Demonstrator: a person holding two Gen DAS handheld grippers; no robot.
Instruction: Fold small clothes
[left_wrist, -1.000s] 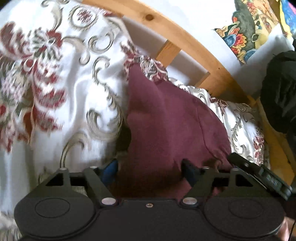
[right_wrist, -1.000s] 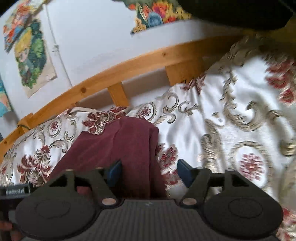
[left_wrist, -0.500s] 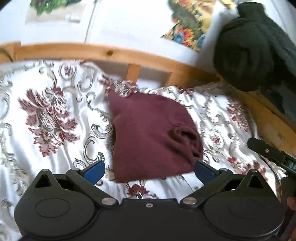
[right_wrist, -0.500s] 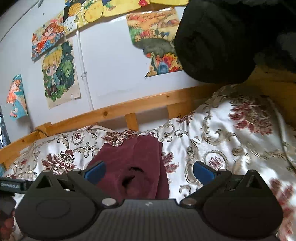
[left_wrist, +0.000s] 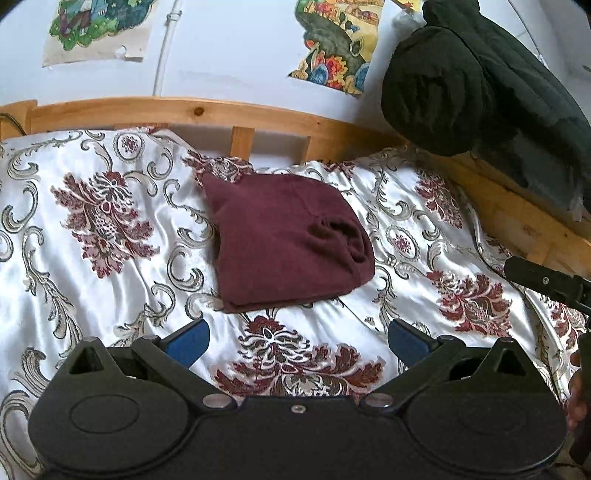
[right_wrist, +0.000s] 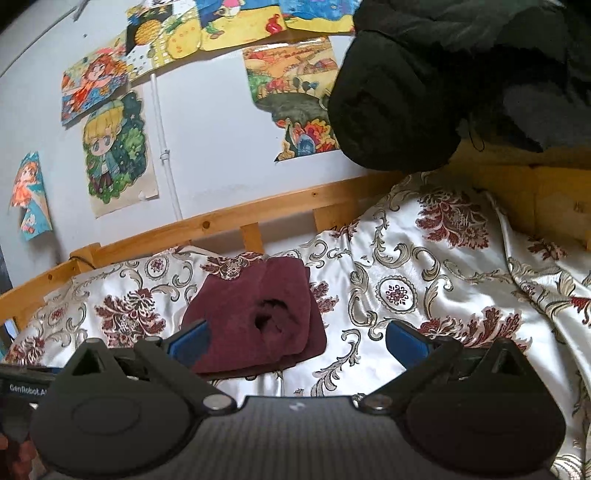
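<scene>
Maroon folded garment (left_wrist: 284, 240) on the bedspread (left_wrist: 110, 229), both grippers (left_wrist: 297, 341) (right_wrist: 297, 341) wide apart, empty, short of it.

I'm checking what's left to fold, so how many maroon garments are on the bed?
1: the maroon garment, folded on the floral bedspread near the wooden rail. Others may be out of view.

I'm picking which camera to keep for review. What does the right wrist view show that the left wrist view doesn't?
Only the right wrist view shows the cartoon girl posters and the far-left poster. Only the left wrist view shows the whole near edge of the maroon garment. Both show that folded garment on the floral bedspread, the wooden bed rail, the black bundle, and open blue fingers.
</scene>
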